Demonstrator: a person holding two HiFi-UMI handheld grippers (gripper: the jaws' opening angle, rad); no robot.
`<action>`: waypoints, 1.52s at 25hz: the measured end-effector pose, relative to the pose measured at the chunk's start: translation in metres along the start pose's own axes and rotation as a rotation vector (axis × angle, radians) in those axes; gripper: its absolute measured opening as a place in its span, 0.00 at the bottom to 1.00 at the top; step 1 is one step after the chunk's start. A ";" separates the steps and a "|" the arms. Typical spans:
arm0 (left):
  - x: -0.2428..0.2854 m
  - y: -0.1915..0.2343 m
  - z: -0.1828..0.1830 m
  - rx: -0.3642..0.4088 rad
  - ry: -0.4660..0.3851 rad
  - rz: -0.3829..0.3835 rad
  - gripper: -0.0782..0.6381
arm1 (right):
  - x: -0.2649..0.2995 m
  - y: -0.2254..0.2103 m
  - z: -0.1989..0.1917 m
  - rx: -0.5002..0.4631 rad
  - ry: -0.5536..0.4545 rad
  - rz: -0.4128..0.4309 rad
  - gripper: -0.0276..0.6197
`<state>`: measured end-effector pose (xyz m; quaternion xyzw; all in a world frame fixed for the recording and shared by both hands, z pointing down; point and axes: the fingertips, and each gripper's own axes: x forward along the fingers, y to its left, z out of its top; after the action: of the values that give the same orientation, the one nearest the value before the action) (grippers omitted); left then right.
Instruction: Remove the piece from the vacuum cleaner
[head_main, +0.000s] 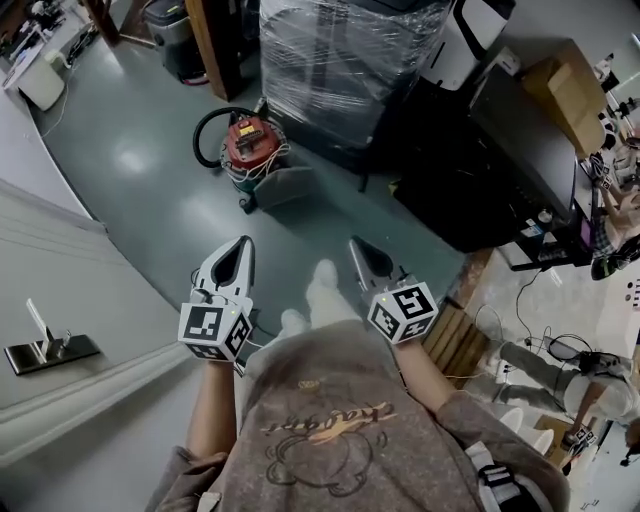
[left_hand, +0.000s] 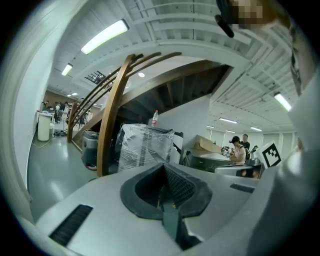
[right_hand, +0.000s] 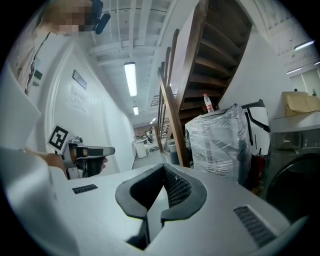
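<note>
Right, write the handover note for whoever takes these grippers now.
Left claw: shut, empty.
Right claw: shut, empty.
Vacuum cleaner: red, on the floor ahead beside the plastic-wrapped stack, its black hose looped at its left. Neither claw is near it.
Done: nothing to see yet.
Left: walk up, grip the piece, take it off. Which piece can't be told from here.

a: red vacuum cleaner (head_main: 250, 143)?
b: standing on the green floor (head_main: 130, 150), just beside a plastic-wrapped stack (head_main: 340, 60), black hose (head_main: 198, 140) looped at one side.
a: left gripper (head_main: 243, 241), right gripper (head_main: 355, 244)?
b: low, jaws together, well apart from it.
</note>
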<state>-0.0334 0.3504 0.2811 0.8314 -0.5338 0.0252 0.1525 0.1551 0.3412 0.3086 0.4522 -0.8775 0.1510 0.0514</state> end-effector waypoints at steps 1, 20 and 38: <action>0.004 0.001 0.001 0.001 0.002 -0.008 0.11 | 0.002 -0.001 -0.001 0.004 0.001 -0.007 0.04; 0.125 0.080 0.037 -0.010 0.029 0.005 0.11 | 0.143 -0.060 0.037 0.037 0.029 0.042 0.04; 0.264 0.154 0.091 -0.053 -0.013 0.137 0.11 | 0.298 -0.139 0.100 -0.007 0.080 0.205 0.04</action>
<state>-0.0693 0.0337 0.2830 0.7887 -0.5909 0.0159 0.1689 0.0973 0.0021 0.3118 0.3535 -0.9169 0.1703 0.0722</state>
